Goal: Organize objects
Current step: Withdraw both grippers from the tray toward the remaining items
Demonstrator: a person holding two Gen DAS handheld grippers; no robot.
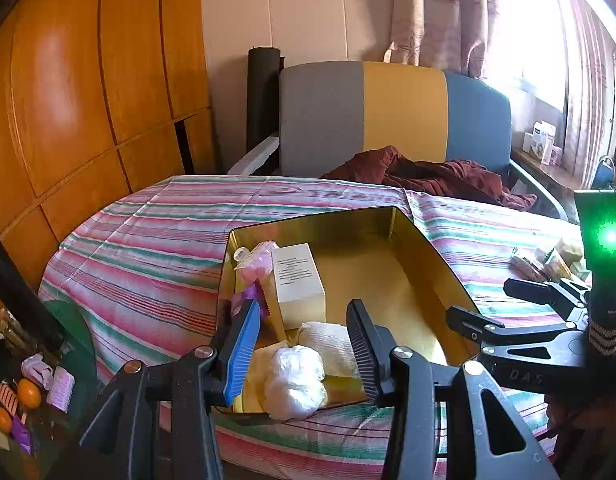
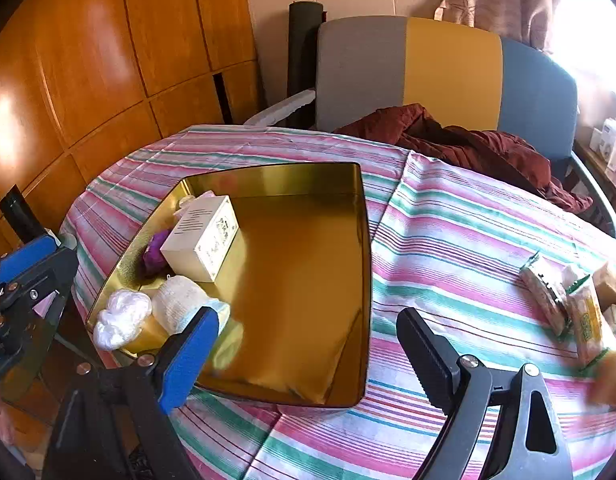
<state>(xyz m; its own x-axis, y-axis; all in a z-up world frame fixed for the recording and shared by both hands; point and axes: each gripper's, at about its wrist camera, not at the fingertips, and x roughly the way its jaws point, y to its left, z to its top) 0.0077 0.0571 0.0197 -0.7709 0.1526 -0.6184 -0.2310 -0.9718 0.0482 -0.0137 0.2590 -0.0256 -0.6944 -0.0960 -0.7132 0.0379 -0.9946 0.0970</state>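
A gold tin tray (image 1: 428,264) (image 2: 362,240) lies on the striped tablecloth. Its left side holds a white box (image 1: 300,280) (image 2: 204,240), a purple item (image 2: 156,256), a pink item (image 1: 256,264), a cream cloth roll (image 1: 328,340) (image 2: 180,300) and a white plastic bundle (image 1: 294,380) (image 2: 120,318). My left gripper (image 1: 303,320) hovers partly open above the tray's near left corner, with nothing in it. Over the tray's near edge, my right gripper (image 2: 308,356) (image 1: 504,304) stands wide open and empty. Snack packets (image 2: 548,296) (image 1: 532,264) and brown blocks (image 2: 610,284) lie at the table's right.
Behind the table stands a grey, yellow and blue chair (image 2: 452,68) with a maroon cloth (image 2: 468,140) heaped on it. A wooden wardrobe (image 1: 88,100) fills the left. A low glass side table (image 1: 28,392) with small items sits at the lower left.
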